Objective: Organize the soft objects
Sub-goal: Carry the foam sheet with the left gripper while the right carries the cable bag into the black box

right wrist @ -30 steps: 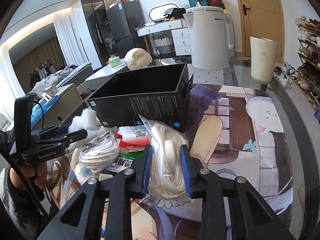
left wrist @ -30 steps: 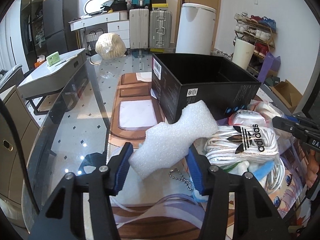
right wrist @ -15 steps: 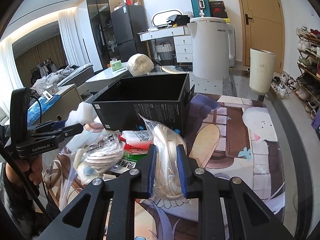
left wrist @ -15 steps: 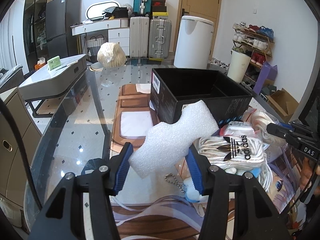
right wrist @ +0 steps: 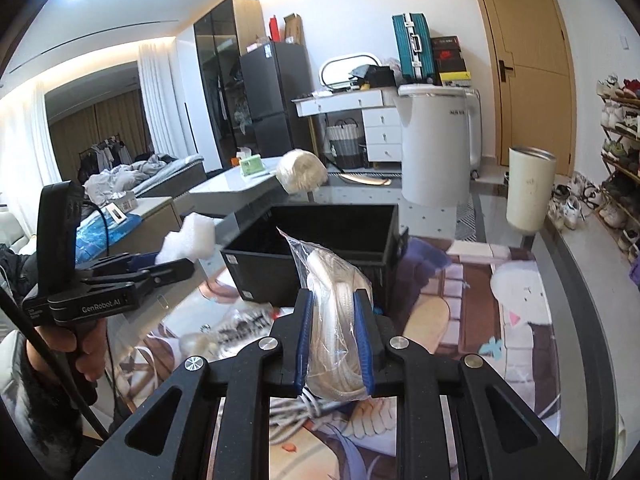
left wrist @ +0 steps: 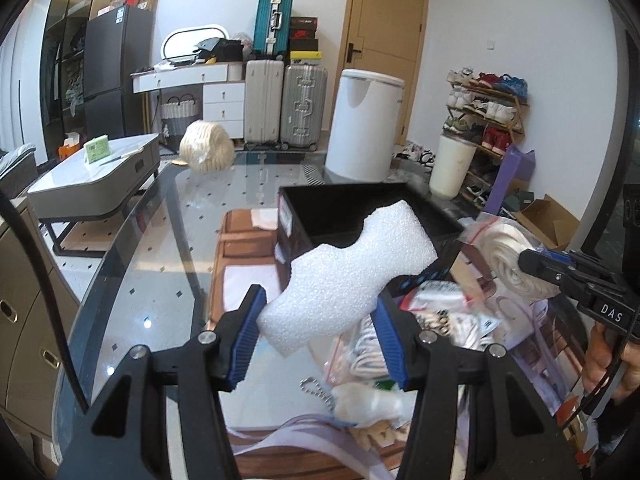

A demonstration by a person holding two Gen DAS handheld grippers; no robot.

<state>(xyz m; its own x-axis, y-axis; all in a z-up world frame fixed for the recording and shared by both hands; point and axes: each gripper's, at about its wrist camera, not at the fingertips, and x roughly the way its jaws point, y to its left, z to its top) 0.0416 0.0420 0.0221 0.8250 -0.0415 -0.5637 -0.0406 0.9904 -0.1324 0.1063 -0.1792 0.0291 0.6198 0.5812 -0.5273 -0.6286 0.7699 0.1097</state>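
Left hand-held gripper [left wrist: 318,330] and right hand-held gripper [right wrist: 334,334] both clamped, raised.

Beyond the glass-topped bench [left wrist: 168,240] stand 2 silver hard-shell suitcases [left wrist: 286,106], a teal suitcase [left wrist: 273,24] above, beside a tall white cylindrical appliance [left wrist: 366,124].

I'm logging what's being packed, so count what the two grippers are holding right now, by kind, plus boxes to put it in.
White foam piece, in the left gripper: 1
Bagged white rope coil, in the right gripper: 1
Black box: 1
Total: 3
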